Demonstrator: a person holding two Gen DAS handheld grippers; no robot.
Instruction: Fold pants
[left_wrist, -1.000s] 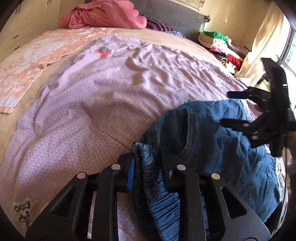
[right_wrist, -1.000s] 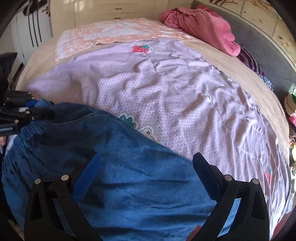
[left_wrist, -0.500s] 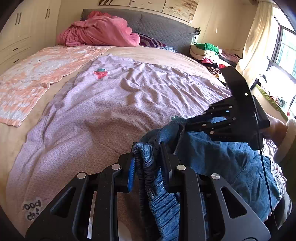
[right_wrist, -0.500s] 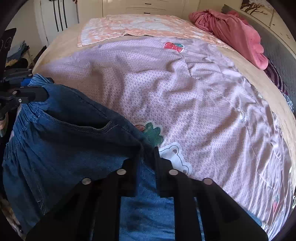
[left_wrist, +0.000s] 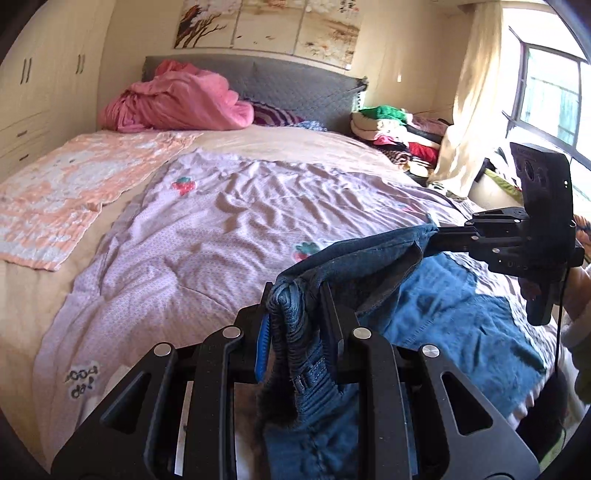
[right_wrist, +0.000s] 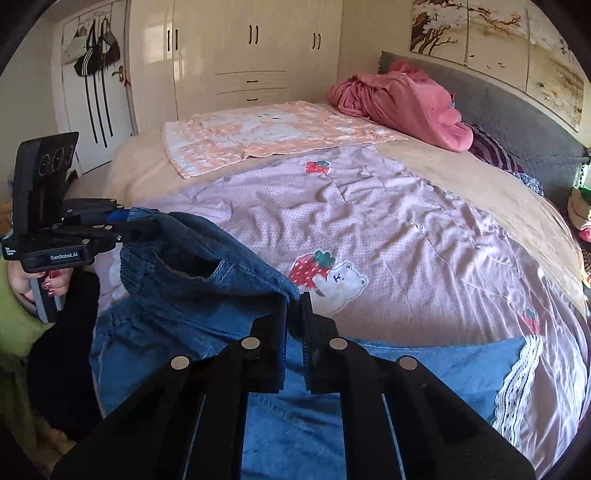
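Jaws of both grippers pinch the pants (left_wrist: 354, 266) waistband between them

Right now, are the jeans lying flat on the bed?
No: both the left gripper and right gripper pinch the jeans waistband and hold it up off the bed.

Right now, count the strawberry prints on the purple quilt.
3 strawberry prints: one at the far end near the peach blanket, one beside the bear, one above the lace trim. The jeans may hide more.
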